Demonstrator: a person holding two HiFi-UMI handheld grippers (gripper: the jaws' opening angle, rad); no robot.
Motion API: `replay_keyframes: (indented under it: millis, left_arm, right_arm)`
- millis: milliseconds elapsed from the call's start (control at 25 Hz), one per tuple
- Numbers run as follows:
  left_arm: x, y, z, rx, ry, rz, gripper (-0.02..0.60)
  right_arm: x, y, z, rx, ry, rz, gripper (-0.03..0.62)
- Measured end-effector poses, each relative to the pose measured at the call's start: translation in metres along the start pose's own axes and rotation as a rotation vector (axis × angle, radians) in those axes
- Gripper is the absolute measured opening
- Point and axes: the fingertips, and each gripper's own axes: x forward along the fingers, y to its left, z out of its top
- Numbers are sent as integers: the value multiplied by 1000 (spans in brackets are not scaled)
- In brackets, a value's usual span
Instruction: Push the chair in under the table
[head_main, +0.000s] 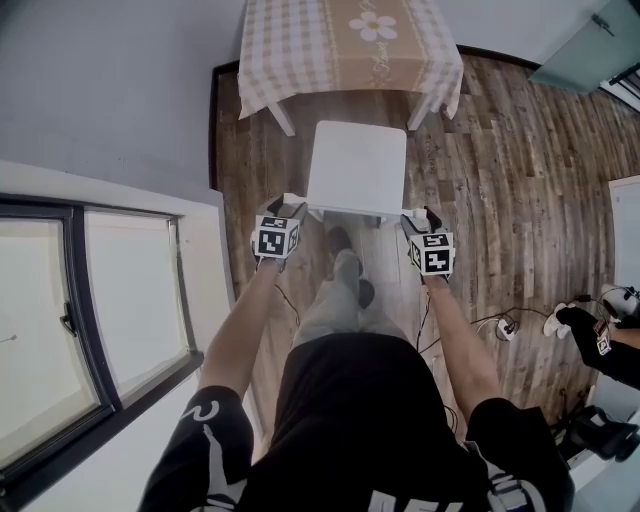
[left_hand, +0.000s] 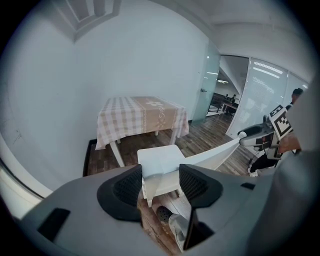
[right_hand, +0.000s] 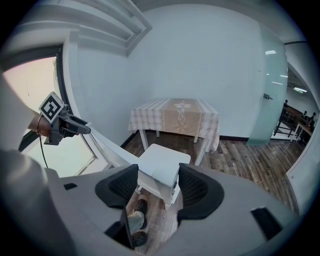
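A white chair (head_main: 356, 165) stands just short of a table with a checked cloth (head_main: 350, 45), its seat towards the table and its backrest towards me. My left gripper (head_main: 284, 208) is at the backrest's left top corner and my right gripper (head_main: 414, 219) at the right top corner. In the left gripper view the jaws of the left gripper (left_hand: 160, 185) stand wide, with the corner of the chair (left_hand: 160, 159) between them and a gap beside the pads. The right gripper (right_hand: 157, 185) is the same at its corner of the chair (right_hand: 162, 162). Whether the fingertips touch the rail is unclear.
A grey wall and a low window (head_main: 100, 320) run along the left. The wooden floor (head_main: 520, 180) stretches to the right, where another person's hand (head_main: 590, 330) and cables (head_main: 505, 325) lie. A glass door (head_main: 590, 45) is at the far right. My feet (head_main: 347, 268) are behind the chair.
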Motion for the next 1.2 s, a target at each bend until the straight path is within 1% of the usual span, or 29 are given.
replay_keyframes:
  millis: [560, 880, 1200]
  left_arm:
    - [12, 13, 36, -3, -30, -14, 249]
    - [14, 7, 39, -13, -38, -15, 249]
    - [19, 9, 35, -18, -13, -9, 249]
  right_arm:
    - [13, -11, 32, -13, -25, 19, 275]
    - [15, -21, 34, -10, -13, 19, 276]
    - [20, -20, 30, -5, 12, 27, 276]
